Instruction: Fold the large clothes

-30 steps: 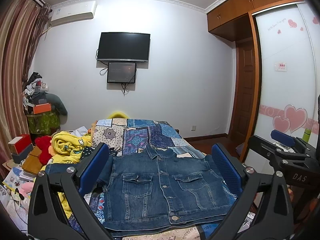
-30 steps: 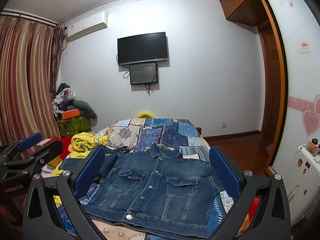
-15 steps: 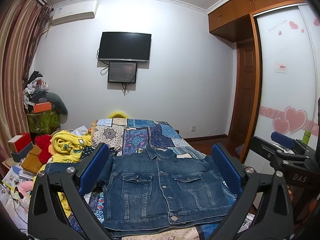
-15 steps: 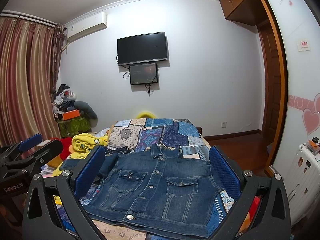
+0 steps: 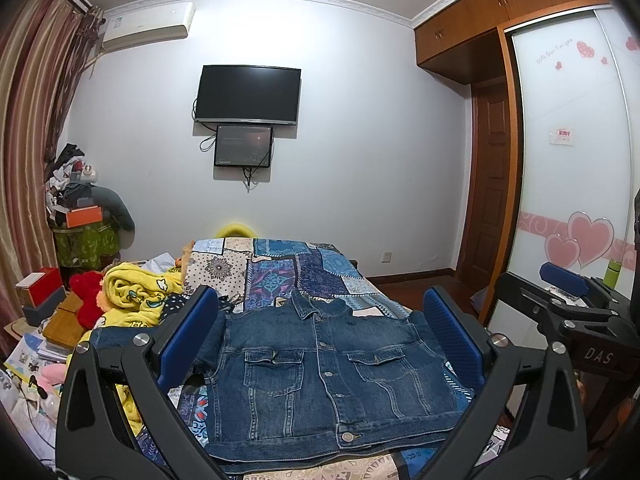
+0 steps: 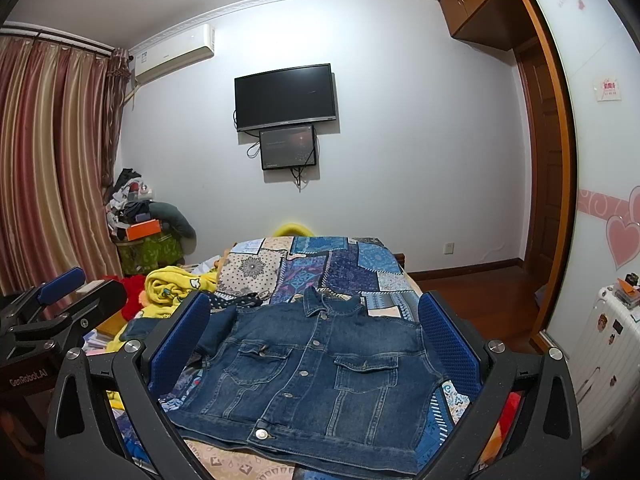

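A blue denim jacket (image 5: 324,376) lies front side up and buttoned on the bed, collar toward the far wall; it also shows in the right wrist view (image 6: 316,376). Its left sleeve sticks out sideways behind my left finger. My left gripper (image 5: 320,336) is open and empty, held above the near edge of the bed, jacket framed between its blue pads. My right gripper (image 6: 314,336) is open and empty at the same height, to the right. Each gripper shows at the edge of the other's view.
The bed has a blue patchwork cover (image 5: 280,272). A yellow blanket (image 5: 136,296) and a red plush toy (image 5: 86,296) lie at its left side. Boxes and books are stacked on the left. A wardrobe with sliding doors (image 5: 572,184) and a white suitcase (image 6: 604,356) stand on the right.
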A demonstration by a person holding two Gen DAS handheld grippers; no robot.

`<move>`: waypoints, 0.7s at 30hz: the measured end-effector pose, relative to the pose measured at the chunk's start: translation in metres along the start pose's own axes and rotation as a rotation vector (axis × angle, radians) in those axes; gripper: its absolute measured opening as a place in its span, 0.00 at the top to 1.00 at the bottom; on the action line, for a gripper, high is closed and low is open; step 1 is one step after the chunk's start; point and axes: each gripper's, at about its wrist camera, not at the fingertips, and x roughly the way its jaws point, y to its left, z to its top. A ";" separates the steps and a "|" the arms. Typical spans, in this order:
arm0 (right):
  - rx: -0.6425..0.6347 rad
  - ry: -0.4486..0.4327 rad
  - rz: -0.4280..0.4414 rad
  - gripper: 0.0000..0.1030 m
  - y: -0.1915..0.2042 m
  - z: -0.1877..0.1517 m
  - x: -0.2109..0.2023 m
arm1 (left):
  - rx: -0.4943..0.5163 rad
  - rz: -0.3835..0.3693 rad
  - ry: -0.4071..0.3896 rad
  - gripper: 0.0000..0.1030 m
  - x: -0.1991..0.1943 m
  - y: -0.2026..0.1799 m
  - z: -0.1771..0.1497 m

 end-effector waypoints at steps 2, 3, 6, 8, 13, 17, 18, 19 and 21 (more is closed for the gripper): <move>0.000 0.000 0.000 0.00 0.000 0.000 0.000 | 0.000 -0.002 -0.001 0.00 0.000 -0.001 0.000; 0.001 0.000 -0.001 0.00 0.000 0.000 0.000 | 0.001 -0.004 -0.002 0.00 0.000 -0.001 0.000; 0.002 0.003 -0.001 0.00 0.000 0.000 0.001 | 0.003 -0.005 -0.005 0.00 0.001 -0.002 0.001; 0.001 0.002 -0.002 0.00 0.000 0.000 0.001 | 0.004 -0.006 -0.005 0.00 0.002 -0.002 0.001; -0.002 0.003 -0.005 0.00 0.001 0.000 0.002 | -0.002 -0.006 -0.003 0.00 0.003 0.000 0.001; -0.002 0.005 -0.005 0.00 0.001 0.000 0.003 | -0.004 -0.006 -0.006 0.00 0.004 0.001 0.002; -0.002 0.007 -0.006 0.00 0.000 0.000 0.004 | -0.003 -0.007 -0.006 0.00 0.005 0.002 0.001; -0.003 0.009 -0.007 0.00 0.000 -0.001 0.005 | -0.001 -0.007 -0.006 0.00 0.006 0.002 0.001; -0.005 0.011 -0.009 0.00 0.001 -0.001 0.007 | 0.000 -0.011 -0.007 0.00 0.007 0.003 0.000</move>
